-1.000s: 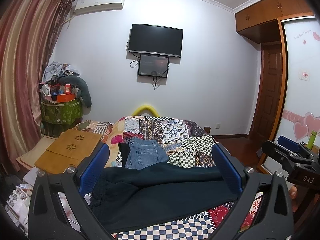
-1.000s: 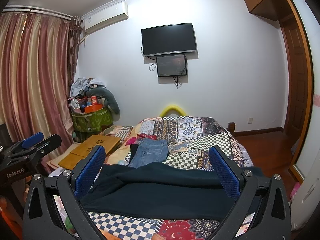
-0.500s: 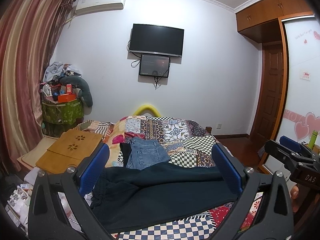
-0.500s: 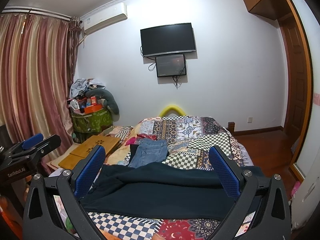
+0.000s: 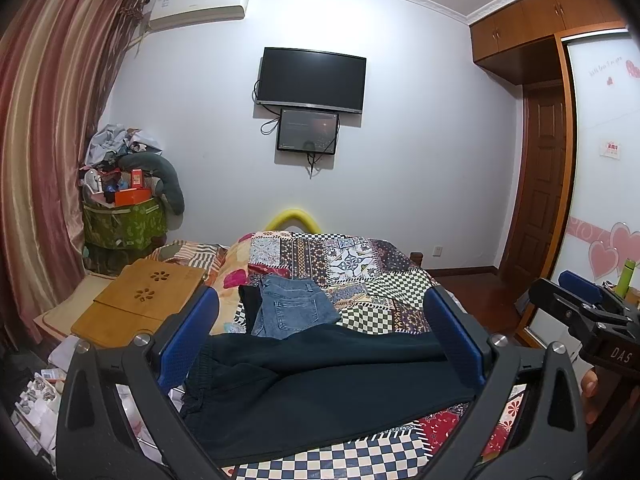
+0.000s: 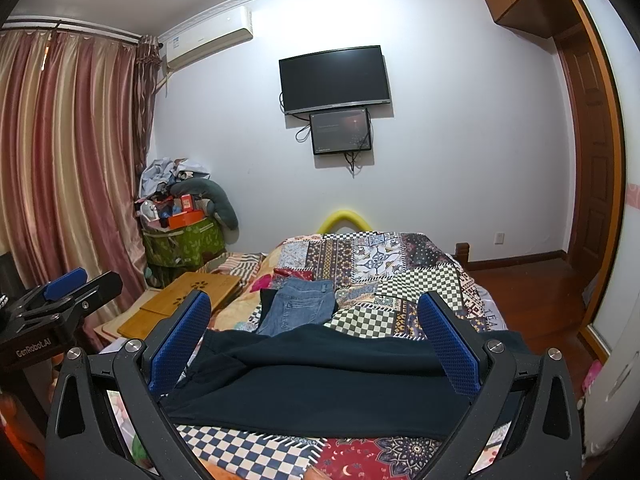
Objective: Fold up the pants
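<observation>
- We held the left black two-finger gripper with blue pads [image 5: 320, 336] above the near end of the bed, its jaws spread wide with nothing between them.
- The right black two-finger gripper with blue pads [image 6: 314, 334] was likewise wide open and empty (in the left wrist view it showed only as a dark shape at the far right).
- Just ahead of and below both grippers lay the dark teal soft-fabric pants [image 5: 320, 384], spread crosswise on the patchwork quilt of checked and floral squares [image 5: 372, 300]; neither gripper touched them.
- The elastic waistband lay toward the left gripper's left finger, and the legs ran off past its right finger.
- Beyond the pants, farther along the quilt, sat a folded pair of light blue denim jeans [image 5: 292, 304], its near edge tucked just behind the dark fabric.
- Left of the left gripper, beside the bed, rested a flat bamboo lap tray with flower-shaped cutouts [image 5: 140, 304].
- Straight ahead on the far white wall hung a black flat-screen television [image 6: 334, 78], with a smaller dark screen just beneath it.
- A fingertip of the hand holding the right gripper [image 5: 590, 384] showed below that gripper in the left wrist view.
</observation>
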The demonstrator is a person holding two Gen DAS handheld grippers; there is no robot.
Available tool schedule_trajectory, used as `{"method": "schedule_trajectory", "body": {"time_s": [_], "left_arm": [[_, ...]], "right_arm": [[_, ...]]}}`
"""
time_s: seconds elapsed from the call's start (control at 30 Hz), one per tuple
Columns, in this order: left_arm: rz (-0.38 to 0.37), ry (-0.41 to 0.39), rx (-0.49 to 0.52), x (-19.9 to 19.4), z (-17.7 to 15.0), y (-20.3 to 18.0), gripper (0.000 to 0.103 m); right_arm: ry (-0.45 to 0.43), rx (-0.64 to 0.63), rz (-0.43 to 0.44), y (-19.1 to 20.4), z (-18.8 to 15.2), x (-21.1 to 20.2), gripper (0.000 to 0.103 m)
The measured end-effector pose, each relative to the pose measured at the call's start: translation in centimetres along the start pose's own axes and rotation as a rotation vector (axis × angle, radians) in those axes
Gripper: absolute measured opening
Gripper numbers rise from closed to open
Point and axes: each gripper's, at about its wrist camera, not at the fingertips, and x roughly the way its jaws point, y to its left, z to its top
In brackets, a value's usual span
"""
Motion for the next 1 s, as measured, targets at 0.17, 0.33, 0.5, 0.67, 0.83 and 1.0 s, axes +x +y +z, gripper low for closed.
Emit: {"method": "schedule_trajectory", "body": {"time_s": [0.17, 0.33, 0.5, 0.67, 0.83, 1.0], "left_arm": [[0.004, -0.002, 0.002, -0.1, 0.2, -0.2, 0.103], [0.007, -0.002, 0.003, -0.1, 0.2, -0.2, 0.103], [0.007, -0.002, 0.003, -0.1, 0.1, -0.3, 0.103], [0.007, -0.002, 0.009, 0.2, 0.0, -0.3, 0.103], [-0.011, 0.026, 0.001, 1.3, 0.2, 0.0, 0.103], [0.003, 0.063, 0.004, 4.3, 0.7, 0.9, 0.103]], "right_arm": [[-0.001, 0.001, 0.0, 0.0, 0.0, 0.0, 0.103], [0.002, 0.003, 0.0, -0.1, 0.0, -0.1, 0.103], [0.002, 0.004, 0.0, 0.0, 0.0, -0.1, 0.103], [0.014, 0.01, 0.0, -0.1, -0.2, 0.2, 0.103], [0.02, -0.002, -0.002, -0.2, 0.1, 1.1, 0.103], [0.049, -0.009, -0.013, -0.9, 0.1, 3.2, 0.103]]}}
